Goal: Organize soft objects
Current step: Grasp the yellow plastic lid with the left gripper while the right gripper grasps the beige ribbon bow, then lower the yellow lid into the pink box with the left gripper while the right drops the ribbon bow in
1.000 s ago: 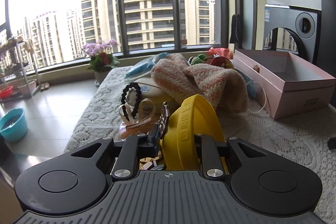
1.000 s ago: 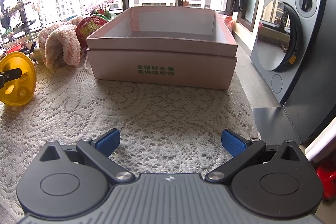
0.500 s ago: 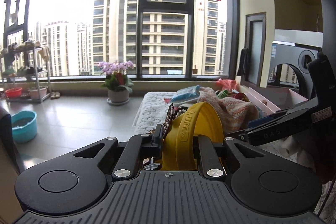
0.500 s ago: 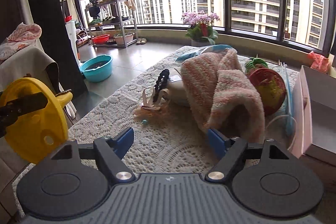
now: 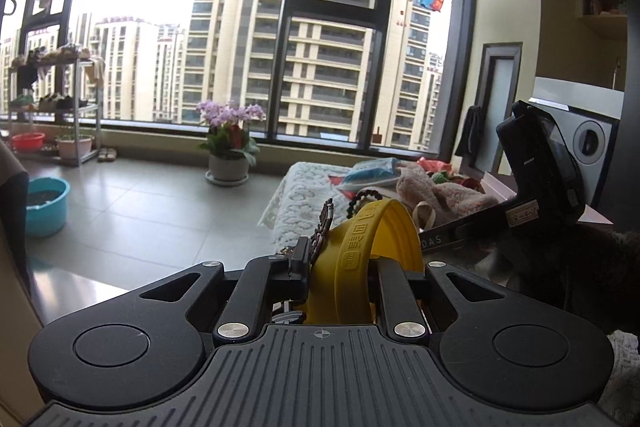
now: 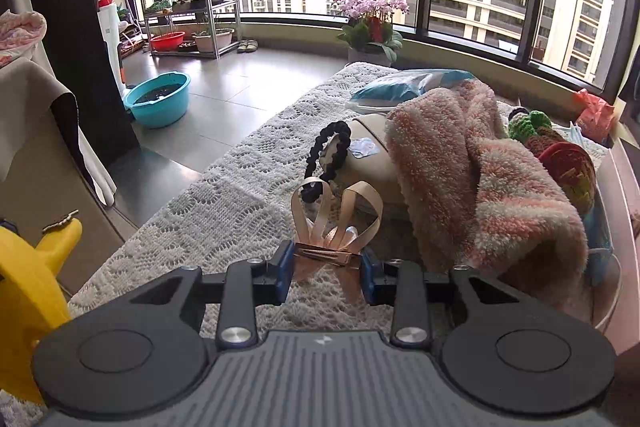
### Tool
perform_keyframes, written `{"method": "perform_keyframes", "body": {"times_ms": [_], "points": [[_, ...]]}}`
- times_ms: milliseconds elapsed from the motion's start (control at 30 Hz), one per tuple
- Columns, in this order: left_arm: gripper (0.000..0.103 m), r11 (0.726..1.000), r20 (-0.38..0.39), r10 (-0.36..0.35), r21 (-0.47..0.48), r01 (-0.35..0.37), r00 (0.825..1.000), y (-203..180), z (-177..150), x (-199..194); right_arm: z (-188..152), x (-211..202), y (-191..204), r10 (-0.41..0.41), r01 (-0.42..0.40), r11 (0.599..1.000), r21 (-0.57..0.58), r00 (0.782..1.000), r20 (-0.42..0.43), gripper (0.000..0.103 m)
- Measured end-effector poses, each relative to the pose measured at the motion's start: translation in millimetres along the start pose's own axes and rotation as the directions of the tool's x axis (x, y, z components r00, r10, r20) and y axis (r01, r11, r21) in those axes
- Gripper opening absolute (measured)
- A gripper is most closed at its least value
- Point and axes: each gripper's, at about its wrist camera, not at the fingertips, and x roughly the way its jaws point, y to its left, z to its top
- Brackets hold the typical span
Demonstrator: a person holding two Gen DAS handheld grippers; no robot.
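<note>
My left gripper (image 5: 344,261) is shut on a yellow round rubbery disc (image 5: 360,243), with a dark toothed clip (image 5: 325,223) sticking up at its left side; the disc also shows at the left edge of the right wrist view (image 6: 24,291). My right gripper (image 6: 327,267) is low over the lace cloth (image 6: 224,195). Its blue pads are closing, with a beige ribbon bow clip (image 6: 326,253) between them, and I cannot see them pressing on it. Behind the bow lie a black braided hair band (image 6: 328,151), a beige pouch (image 6: 372,155) and a pink fluffy towel (image 6: 480,171).
A blue packet (image 6: 408,83) and crocheted pieces (image 6: 568,167) lie further back, with the pink box's edge (image 6: 628,187) at the far right. On the floor to the left stand a teal basin (image 6: 160,99) and a flower pot (image 6: 372,23). The table's left edge is close.
My right gripper swung left from the pink box to the bow clip and its jaws narrowed around it. My left gripper drew back and left with the yellow disc.
</note>
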Motion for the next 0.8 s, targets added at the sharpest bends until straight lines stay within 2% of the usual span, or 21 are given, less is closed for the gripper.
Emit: {"method": "perform_keyframes", "body": {"times_ms": [67, 167, 233, 333, 433, 533, 567, 633, 667, 700, 733, 800], "points": [[0.016, 0.998, -0.017, -0.055, 0.026, 0.056, 0.998, -14.0, 0.9, 0.3, -17.2, -36.9, -19.5, 0.005, -0.005, 1.000, 0.019, 1.000, 0.020, 0.033], [0.016, 0.981, -0.043, -0.164, 0.094, 0.168, 0.985, -49.6, 1.8, -0.7, -49.3, -86.9, -52.2, -0.059, 0.055, 0.997, 0.052, 0.996, 0.070, 0.033], [0.016, 0.960, -0.060, -0.238, 0.140, 0.244, 0.969, -76.5, 5.6, 2.2, -74.6, -115.8, -71.6, -0.136, 0.130, 0.989, 0.067, 0.986, 0.096, 0.033], [0.017, 0.913, -0.076, -0.344, 0.206, 0.352, 0.936, -122.0, 19.1, 13.2, -113.3, -153.3, -98.8, -0.244, 0.233, 0.967, 0.103, 0.963, 0.111, 0.033], [0.017, 0.865, -0.072, -0.409, 0.289, 0.411, 0.910, -167.5, 43.0, 36.8, -139.8, -179.5, -123.1, -0.305, 0.286, 0.946, 0.150, 0.944, 0.125, 0.033], [0.017, 0.828, -0.072, -0.459, 0.326, 0.456, 0.885, -217.7, 71.2, 85.4, -154.2, -199.8, -145.1, -0.353, 0.315, 0.924, 0.218, 0.922, 0.162, 0.033], [0.018, 0.829, -0.067, -0.465, 0.315, 0.461, 0.883, -232.9, 81.8, 105.2, -158.0, -204.9, -152.6, -0.363, 0.317, 0.916, 0.245, 0.915, 0.174, 0.033], [0.020, 0.851, -0.059, -0.452, 0.269, 0.451, 0.890, -262.5, 101.3, 153.4, -162.1, -209.0, -162.9, -0.373, 0.315, 0.907, 0.280, 0.909, 0.186, 0.033], [0.021, 0.859, -0.082, -0.445, 0.244, 0.451, 0.892, -273.4, 105.7, 173.2, -162.1, -208.6, -167.1, -0.382, 0.318, 0.900, 0.299, 0.905, 0.186, 0.033], [0.021, 0.869, -0.139, -0.432, 0.200, 0.452, 0.891, -284.4, 108.3, 198.0, -163.4, -207.9, -169.7, -0.385, 0.319, 0.897, 0.307, 0.904, 0.185, 0.033], [0.021, 0.880, -0.224, -0.417, 0.144, 0.453, 0.881, -292.4, 104.2, 225.1, -166.6, -208.0, -172.0, -0.388, 0.320, 0.894, 0.314, 0.903, 0.184, 0.033], [0.021, 0.882, -0.346, -0.391, 0.126, 0.455, 0.853, -303.9, 88.0, 255.2, -171.8, -205.1, -177.0, -0.384, 0.316, 0.894, 0.319, 0.906, 0.180, 0.033]]}}
